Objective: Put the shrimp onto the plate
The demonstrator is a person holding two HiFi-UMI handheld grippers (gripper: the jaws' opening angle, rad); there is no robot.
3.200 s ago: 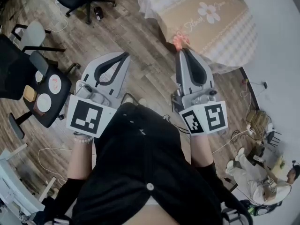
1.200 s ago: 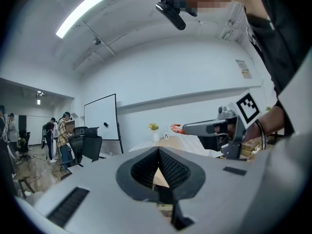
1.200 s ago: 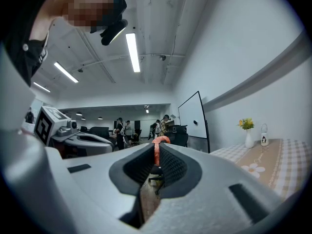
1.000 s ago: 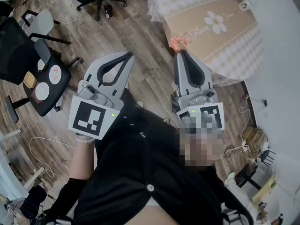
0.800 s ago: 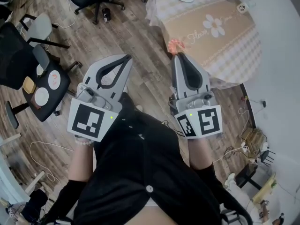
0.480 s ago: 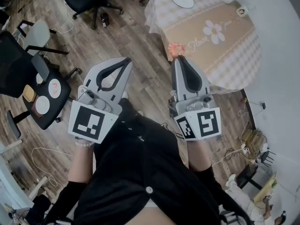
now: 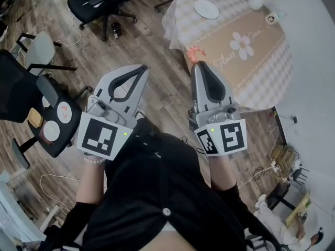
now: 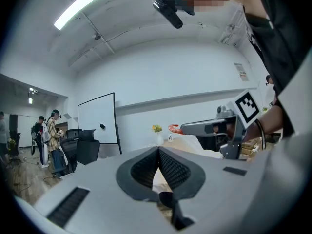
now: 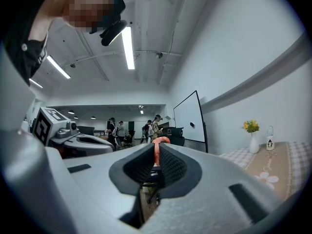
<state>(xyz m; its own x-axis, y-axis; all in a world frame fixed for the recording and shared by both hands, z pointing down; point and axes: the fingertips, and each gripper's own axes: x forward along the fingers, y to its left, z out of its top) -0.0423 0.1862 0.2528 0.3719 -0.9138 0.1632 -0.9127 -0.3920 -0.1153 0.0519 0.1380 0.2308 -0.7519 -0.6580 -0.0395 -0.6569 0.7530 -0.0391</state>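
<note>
An orange-pink shrimp (image 7: pixel 194 53) sticks out of the tips of my right gripper (image 7: pixel 197 63), which is shut on it, held in the air just short of the round table's near edge. In the right gripper view the shrimp (image 9: pixel 157 152) stands pinched between the ribbed pads. The white plate (image 7: pixel 206 8) lies on the checked tablecloth at the table's far side, well beyond the shrimp. My left gripper (image 7: pixel 142 67) hovers over the wooden floor to the left, jaws shut on nothing. The left gripper view shows its pads (image 8: pixel 146 167) meeting and the shrimp (image 8: pixel 174 128) off to the right.
The round table (image 7: pixel 261 77) carries a tan runner with a daisy and a white vase of yellow flowers (image 7: pixel 257 1). Black office chairs (image 7: pixel 99 1) stand at the back left. A dark stand with small dishes (image 7: pixel 52 124) is at the left. People stand far off (image 9: pixel 117 129).
The table and the white plate have come further into the head view. Both grippers have shifted slightly towards the table, the right one still shut on the shrimp.
</note>
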